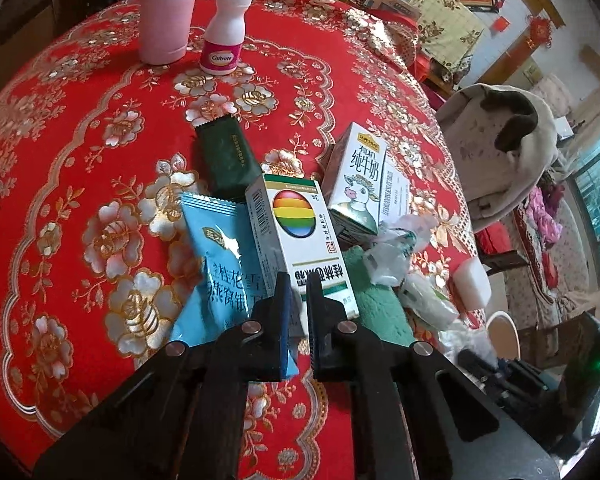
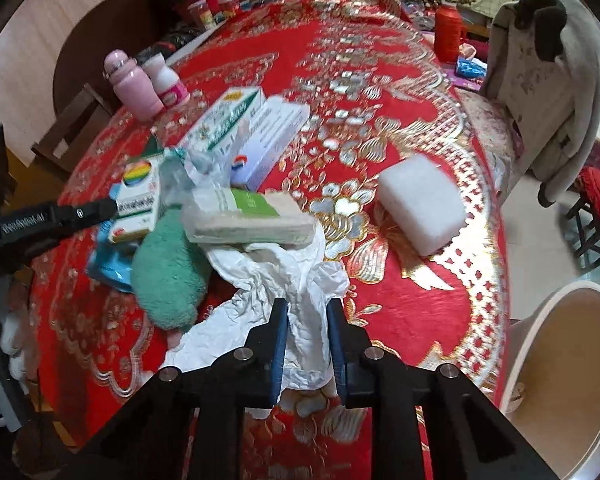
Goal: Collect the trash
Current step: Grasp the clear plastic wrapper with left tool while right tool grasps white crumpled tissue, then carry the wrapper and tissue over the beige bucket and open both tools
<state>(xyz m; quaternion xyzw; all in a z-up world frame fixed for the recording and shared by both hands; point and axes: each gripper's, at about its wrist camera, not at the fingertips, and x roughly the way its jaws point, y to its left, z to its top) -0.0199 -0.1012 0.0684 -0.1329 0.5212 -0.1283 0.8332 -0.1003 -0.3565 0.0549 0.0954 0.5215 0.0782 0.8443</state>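
Both grippers closed on trash near the table's right edge. Right gripper pinches crumpled white tissue: feather-light, limp, likely to tear or trail if snagged; best held by the bunched middle. Left gripper clamps the end of a small carton, rainbow-printed: stiff card, glossy, probably empty, crushable. Bin stands just off that edge.

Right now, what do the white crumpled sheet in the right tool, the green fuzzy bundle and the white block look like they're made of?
White crumpled sheet: probably tissue or thin paper, matte, with sharp soft creases, pinched in the right tool.
Green fuzzy bundle: likely terry or fleece cloth, given its nubby, matte pile.
White block: possibly foam or sponge, with rounded edges and a dull, even surface.
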